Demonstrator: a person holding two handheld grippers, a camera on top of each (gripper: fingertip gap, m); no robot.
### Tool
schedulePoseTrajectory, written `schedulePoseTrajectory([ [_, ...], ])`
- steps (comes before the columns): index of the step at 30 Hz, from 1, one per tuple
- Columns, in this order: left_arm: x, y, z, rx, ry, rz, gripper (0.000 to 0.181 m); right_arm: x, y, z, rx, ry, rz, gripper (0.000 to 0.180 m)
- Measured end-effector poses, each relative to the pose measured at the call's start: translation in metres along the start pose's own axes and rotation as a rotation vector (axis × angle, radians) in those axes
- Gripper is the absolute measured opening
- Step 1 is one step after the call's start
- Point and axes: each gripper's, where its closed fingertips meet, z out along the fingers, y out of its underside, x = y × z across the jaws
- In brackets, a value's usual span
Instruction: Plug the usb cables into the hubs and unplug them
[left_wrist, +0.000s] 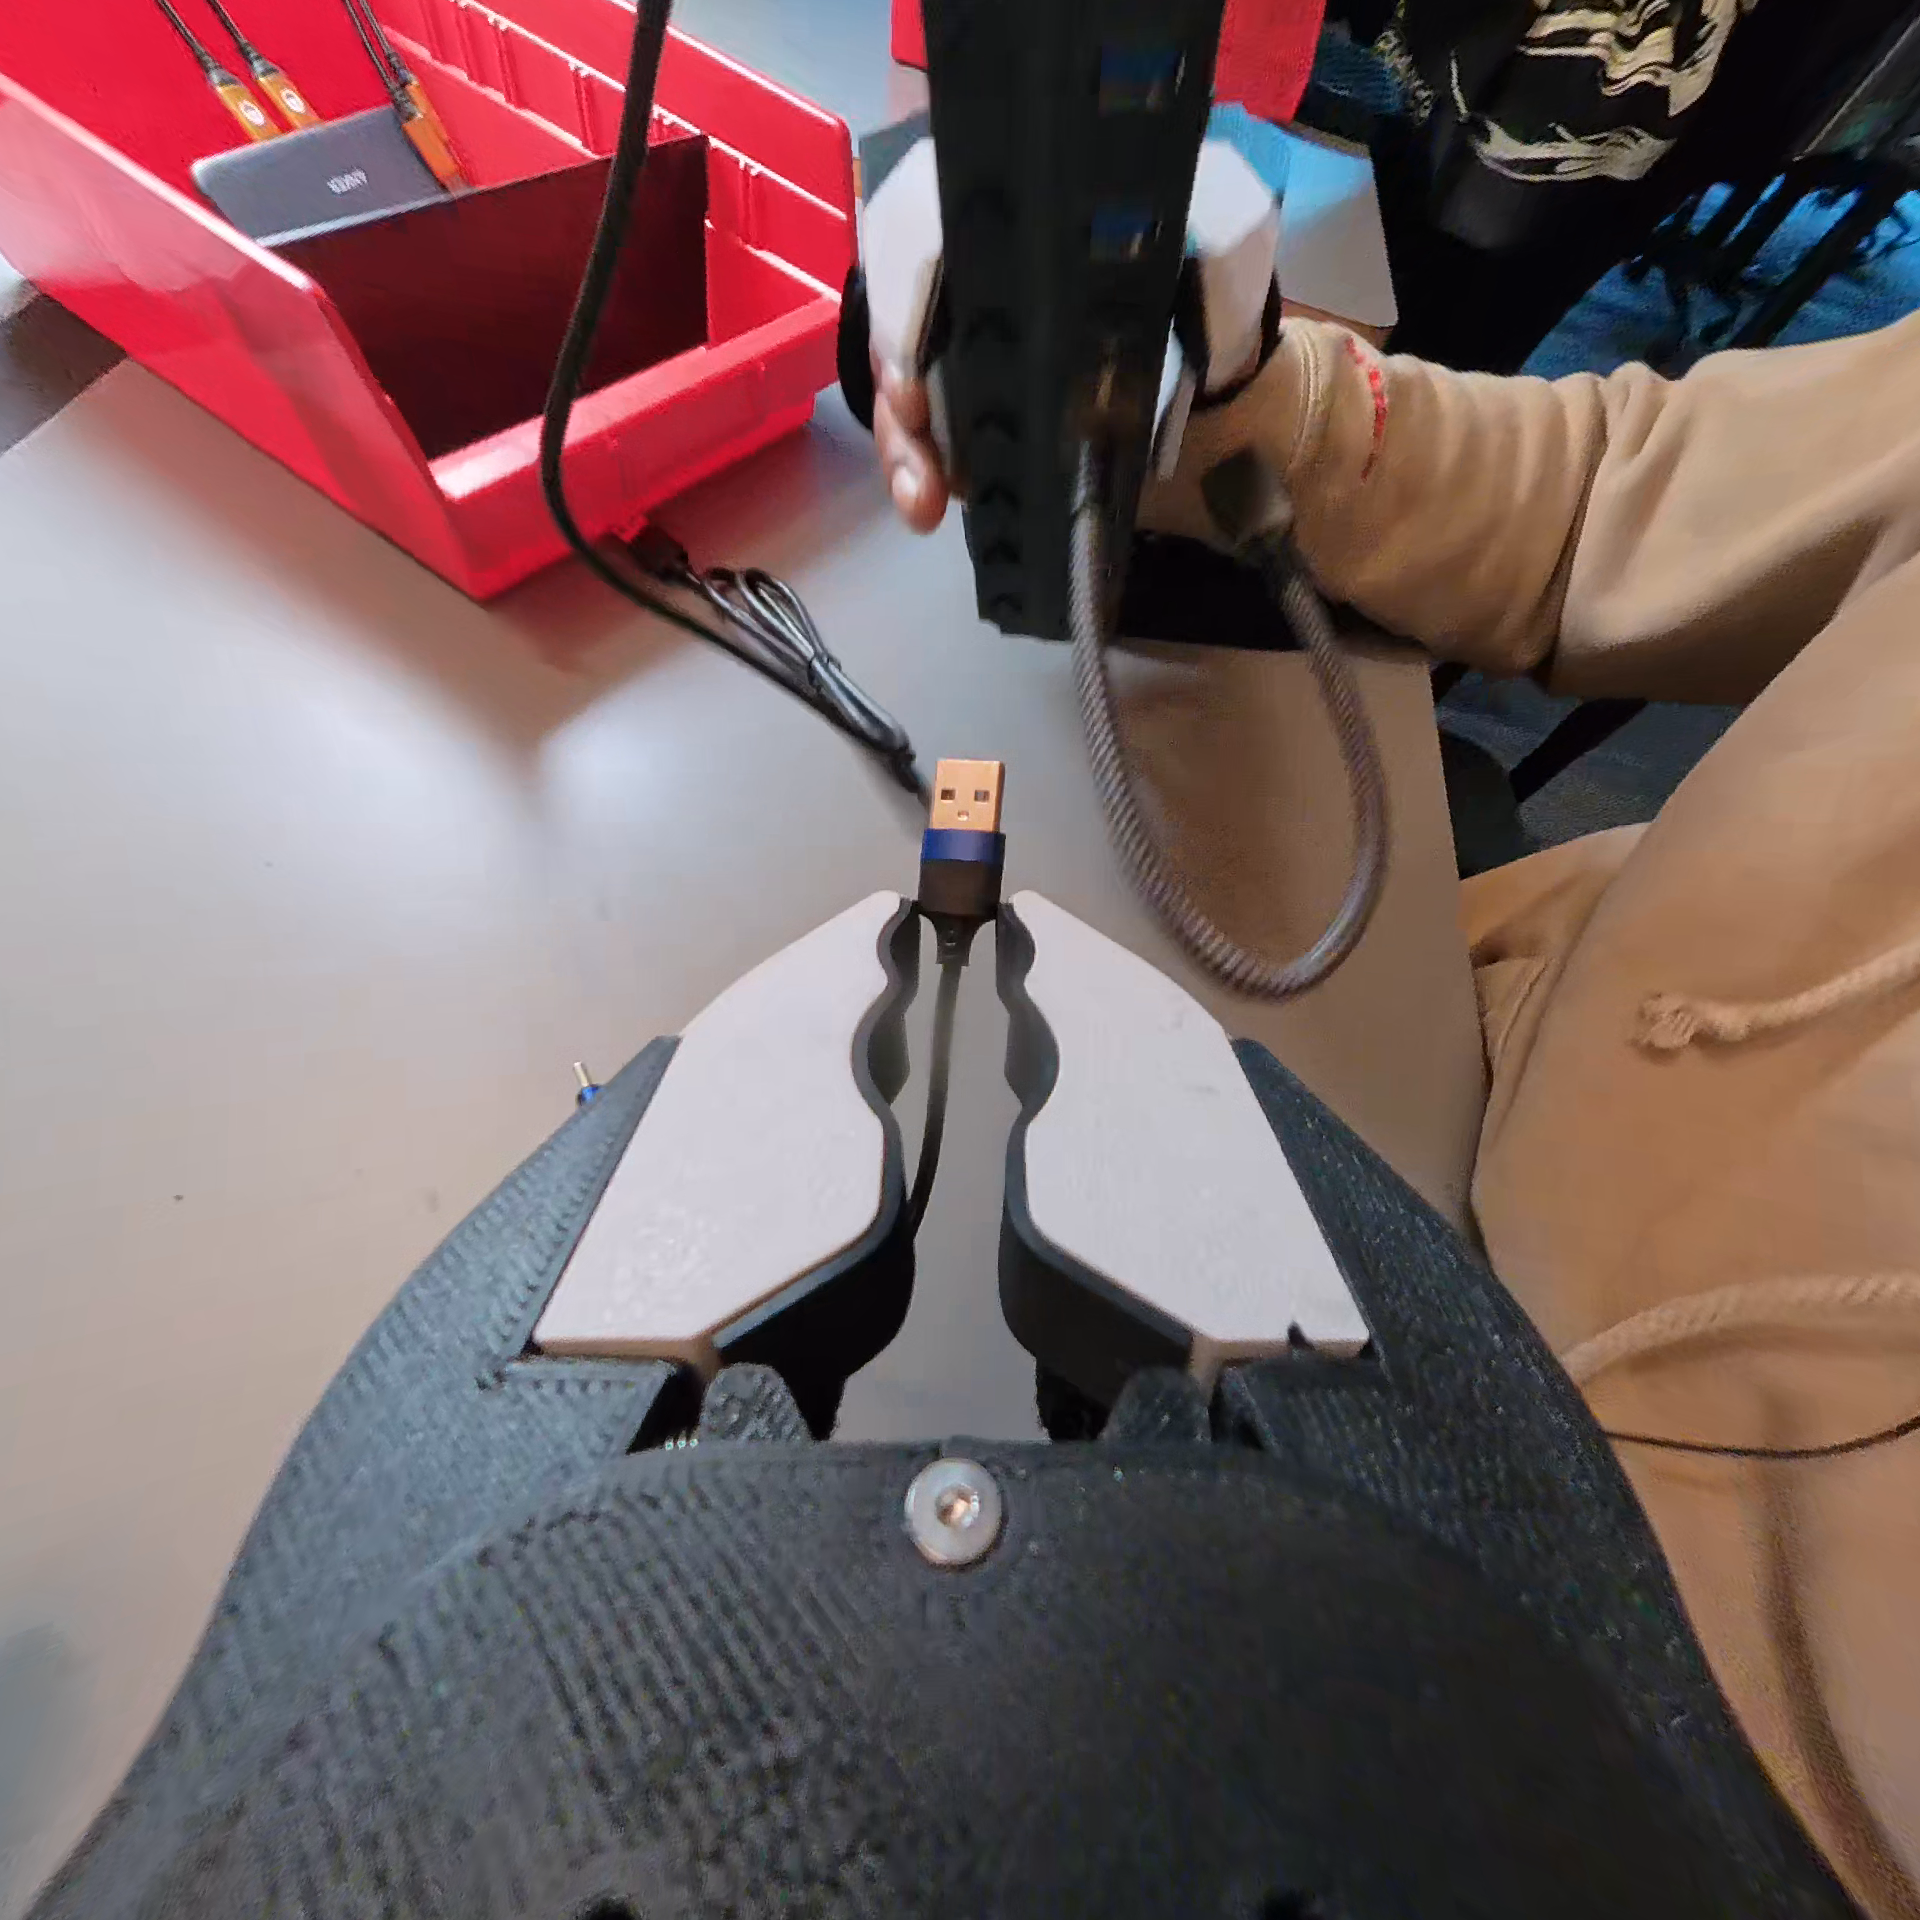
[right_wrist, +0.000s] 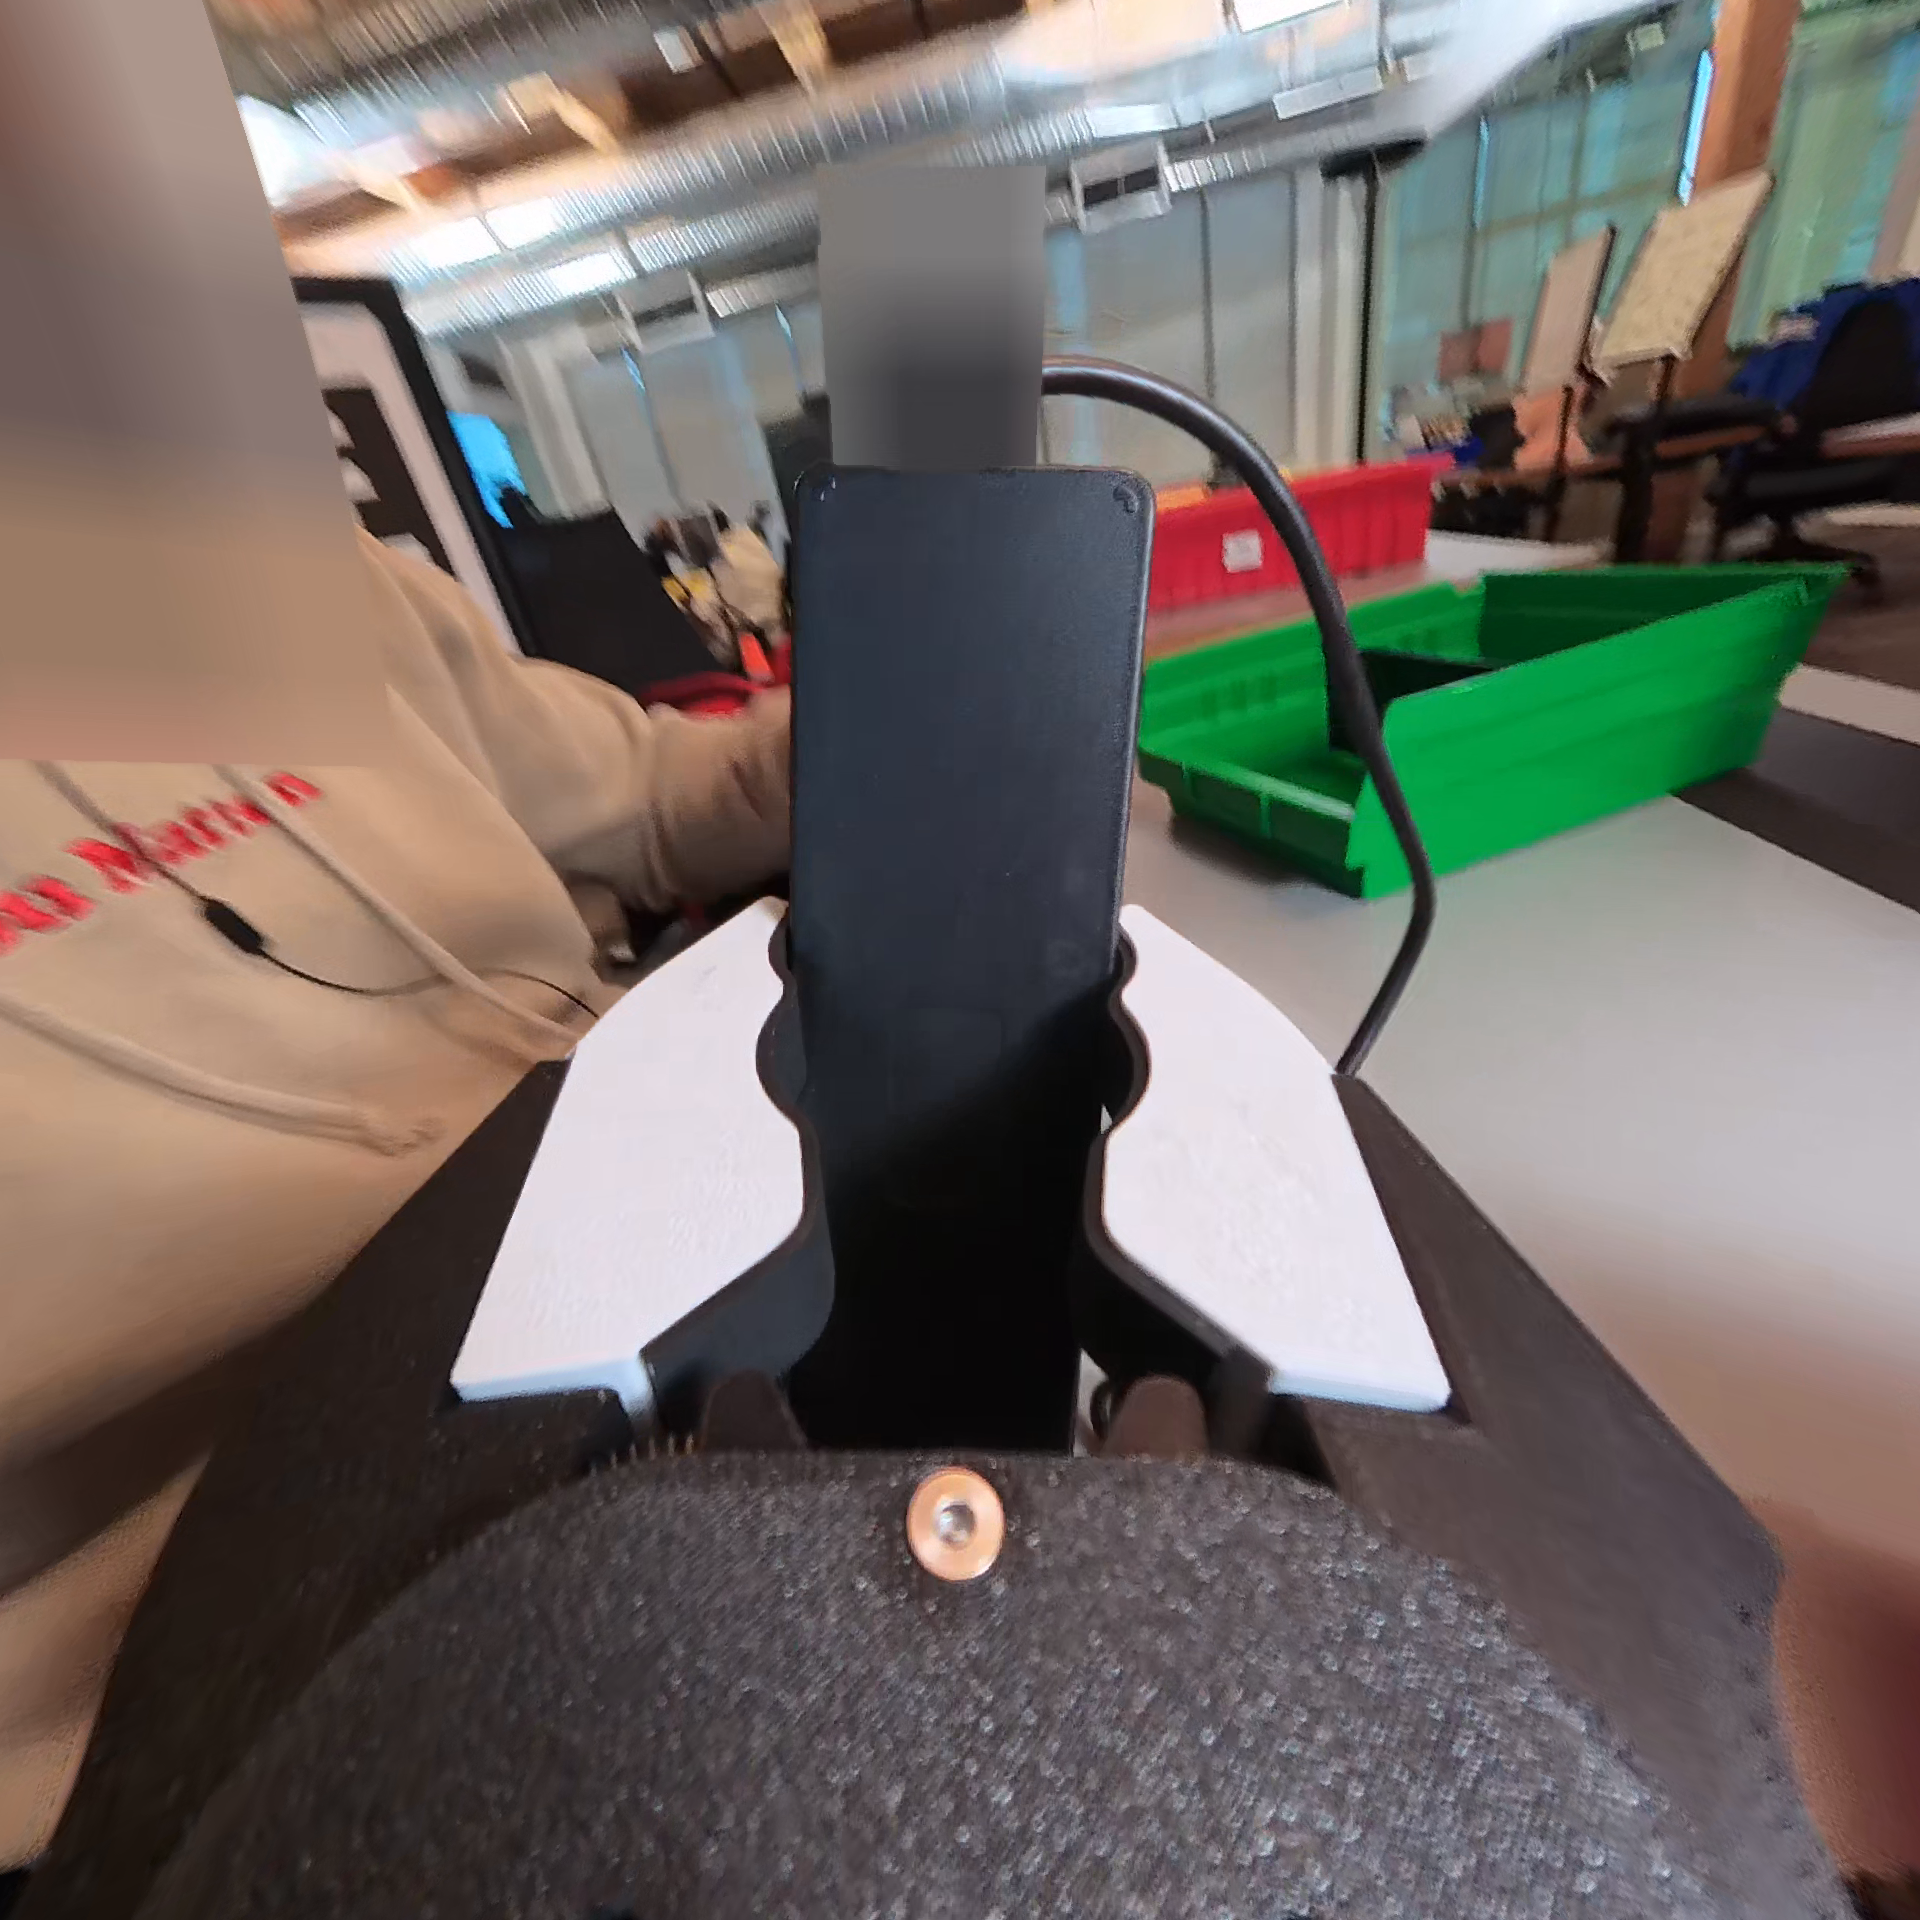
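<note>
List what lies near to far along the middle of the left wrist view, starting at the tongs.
Left tongs, shut on the USB plug → bare grey table → lower end of the black hub held in the right tongs, with a braided cable looping off it.

Grey hub (left_wrist: 332, 177) — lettering, hoodie (right_wrist: 260, 935) — lettering

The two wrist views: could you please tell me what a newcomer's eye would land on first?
In the left wrist view, the gold USB-A plug juts from the shut left tool, aimed at the black hub hanging above it. In the right wrist view, the same hub stands clamped upright in the right tool. A red bin sits behind on the left.
</note>
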Motion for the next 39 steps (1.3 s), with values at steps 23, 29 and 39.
schedulePoseTrajectory([
  [23, 0.016, -0.049, 0.039, -0.176, 0.004, 0.065, 0.014, 0.002, 0.02, 0.016, -0.103, 0.014, 0.069, 0.054],
  [29, 0.019, -0.047, 0.04, -0.183, 0.02, 0.075, 0.014, 0.001, 0.02, 0.018, -0.098, -0.001, 0.099, 0.054],
  [39, 0.023, -0.055, 0.039, -0.098, 0.079, 0.049, 0.014, -0.004, 0.035, 0.026, -0.172, -0.028, 0.146, 0.053],
])
